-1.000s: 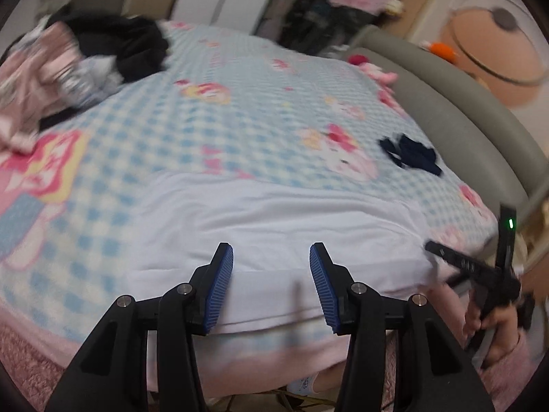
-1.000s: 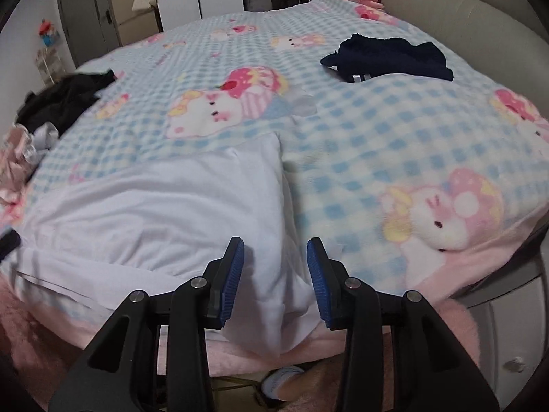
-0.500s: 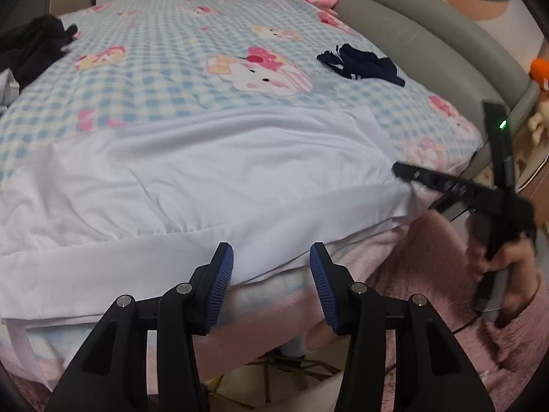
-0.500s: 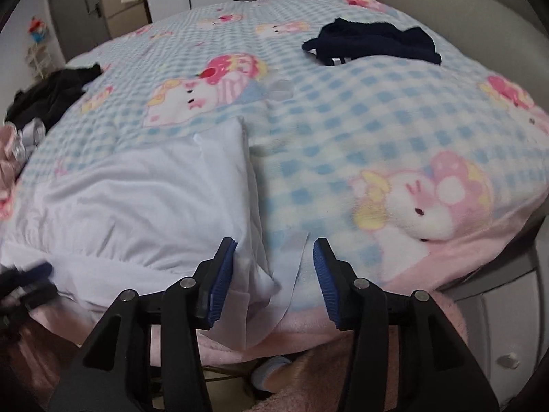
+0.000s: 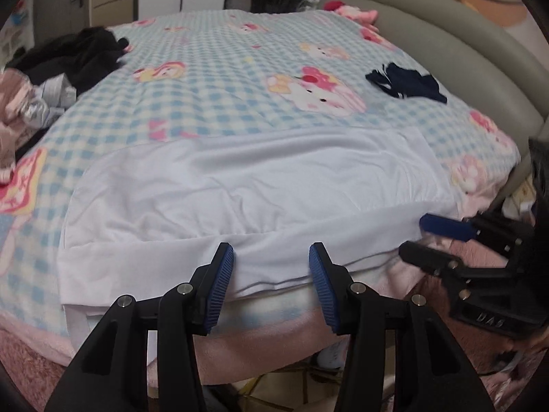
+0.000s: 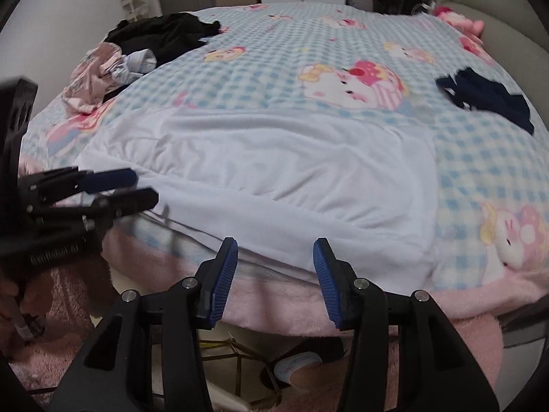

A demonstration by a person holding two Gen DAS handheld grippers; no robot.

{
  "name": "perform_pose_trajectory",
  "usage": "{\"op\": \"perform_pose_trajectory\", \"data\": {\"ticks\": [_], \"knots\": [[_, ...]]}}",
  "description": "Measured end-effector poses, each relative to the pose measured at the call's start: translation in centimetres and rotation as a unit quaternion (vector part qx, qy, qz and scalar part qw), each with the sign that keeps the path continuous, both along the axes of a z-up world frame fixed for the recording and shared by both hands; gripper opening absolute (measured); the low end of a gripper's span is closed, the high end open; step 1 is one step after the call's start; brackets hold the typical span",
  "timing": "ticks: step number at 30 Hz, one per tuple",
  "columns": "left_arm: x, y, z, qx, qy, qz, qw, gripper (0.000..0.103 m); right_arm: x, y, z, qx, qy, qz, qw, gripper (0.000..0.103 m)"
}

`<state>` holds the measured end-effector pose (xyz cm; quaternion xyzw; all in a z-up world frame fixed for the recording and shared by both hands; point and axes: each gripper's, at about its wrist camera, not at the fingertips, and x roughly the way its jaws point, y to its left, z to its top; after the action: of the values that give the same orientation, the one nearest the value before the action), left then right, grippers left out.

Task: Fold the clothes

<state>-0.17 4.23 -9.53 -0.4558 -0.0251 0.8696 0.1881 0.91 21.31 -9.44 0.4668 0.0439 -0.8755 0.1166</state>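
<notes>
A white garment lies spread flat on the blue checked bed, its near hem along the bed's front edge. My left gripper is open just in front of that hem, left of the middle, with nothing between its blue pads. My right gripper is also open and empty, in front of the hem further right. Each gripper shows in the other's view: the right gripper by the garment's right corner, the left gripper by its left corner.
A dark navy garment lies on the bed's right side. A pile of black and pink clothes sits at the far left. A grey padded headboard runs along the right. A pink fluffy blanket edge hangs below the hem.
Both grippers have shifted along the near hem and stayed open. The right gripper moved left from the garment's right corner toward its middle. The white garment lies where it was.
</notes>
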Motion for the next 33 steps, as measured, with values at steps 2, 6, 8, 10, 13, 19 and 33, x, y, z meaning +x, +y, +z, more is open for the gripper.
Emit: {"op": "perform_pose_trajectory", "data": {"ticks": [2,6,8,10,13,19,33], "knots": [[-0.3,-0.1,-0.6,0.016,-0.015,-0.008,0.9997,0.048,-0.4,0.1,-0.7,0.007,-0.005,-0.004,1.0,0.046],[0.1,1.1,-1.8,0.038,-0.044,-0.032,0.9978,0.048,-0.8,1.9,-1.6,-0.002,-0.027,-0.037,0.999,0.018],[0.2,1.5,-1.7,0.032,-0.04,-0.039,0.9979,0.048,-0.9,3.5,-1.9,-0.007,-0.037,-0.062,0.997,0.01],[0.3,1.4,-1.3,0.041,-0.037,-0.041,0.9976,0.048,-0.9,4.8,-2.3,-0.009,-0.05,-0.082,0.995,0.01],[-0.1,0.6,-0.1,0.059,-0.024,-0.037,0.9973,0.048,-0.8,6.0,-2.0,-0.029,-0.065,-0.088,0.994,0.012],[-1.9,-1.7,2.2,0.131,-0.003,-0.027,0.991,0.048,-1.2,4.8,2.3,-0.091,-0.011,-0.034,0.995,0.031],[-6.2,-4.2,1.4,0.068,-0.028,0.032,0.9968,0.049,-6.3,3.3,2.7,-0.047,-0.014,-0.059,0.997,0.035]]}}
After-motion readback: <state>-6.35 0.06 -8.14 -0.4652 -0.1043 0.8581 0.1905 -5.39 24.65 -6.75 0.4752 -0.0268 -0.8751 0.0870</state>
